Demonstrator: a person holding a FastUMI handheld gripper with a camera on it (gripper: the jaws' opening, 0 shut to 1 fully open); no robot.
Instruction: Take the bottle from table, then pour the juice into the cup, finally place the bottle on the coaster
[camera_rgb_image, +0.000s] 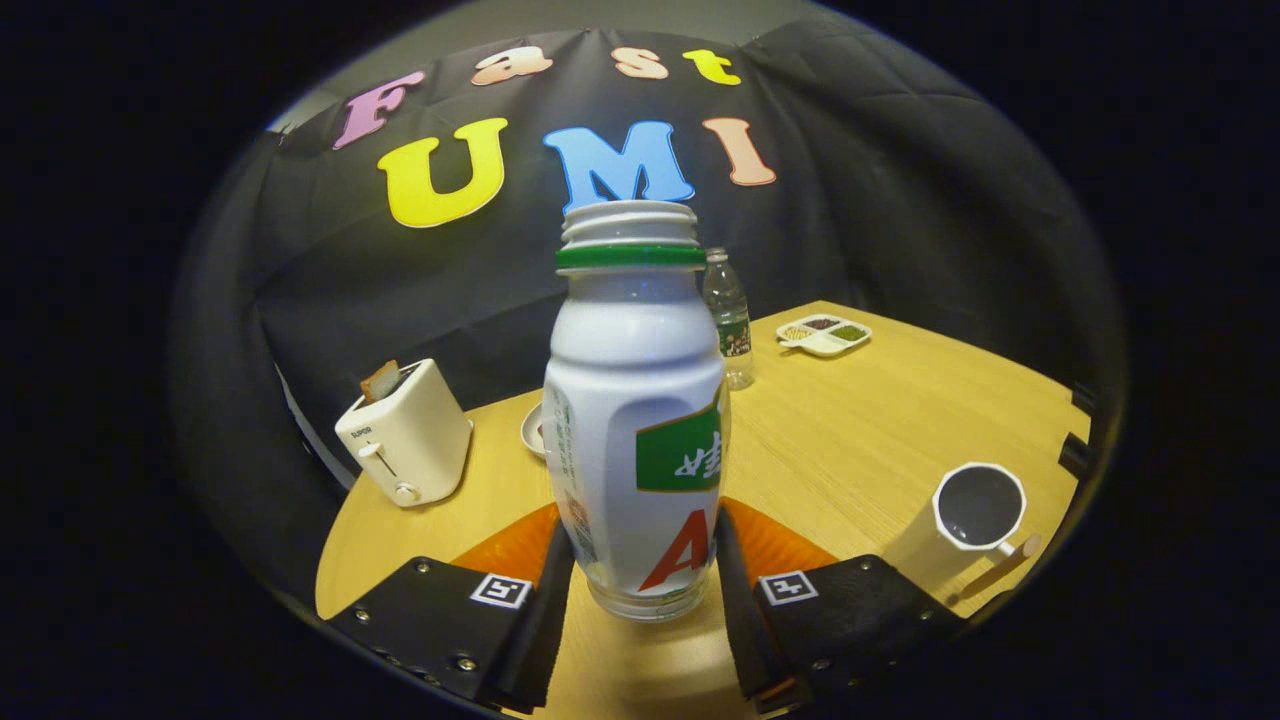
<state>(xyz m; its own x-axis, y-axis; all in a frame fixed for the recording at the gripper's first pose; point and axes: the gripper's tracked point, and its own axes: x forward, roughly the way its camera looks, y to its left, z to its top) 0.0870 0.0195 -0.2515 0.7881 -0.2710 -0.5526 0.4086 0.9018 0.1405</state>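
1. Bottle (636, 420): white plastic, rounded shoulders, green neck ring, cap off, upright between the fingers over an orange coaster (515, 545).
2. Tool (636, 590): clenched, both fingers pressing the bottle's base.
3. White faceted cup (975, 515) near the wood-grain worktop's (880, 440) right edge.
4. Boxy toaster (405, 435) at the left edge.

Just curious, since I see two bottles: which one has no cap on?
The big white bottle with green neck ring, held between the gripper fingers, is uncapped. The small clear water bottle beyond it looks capped.
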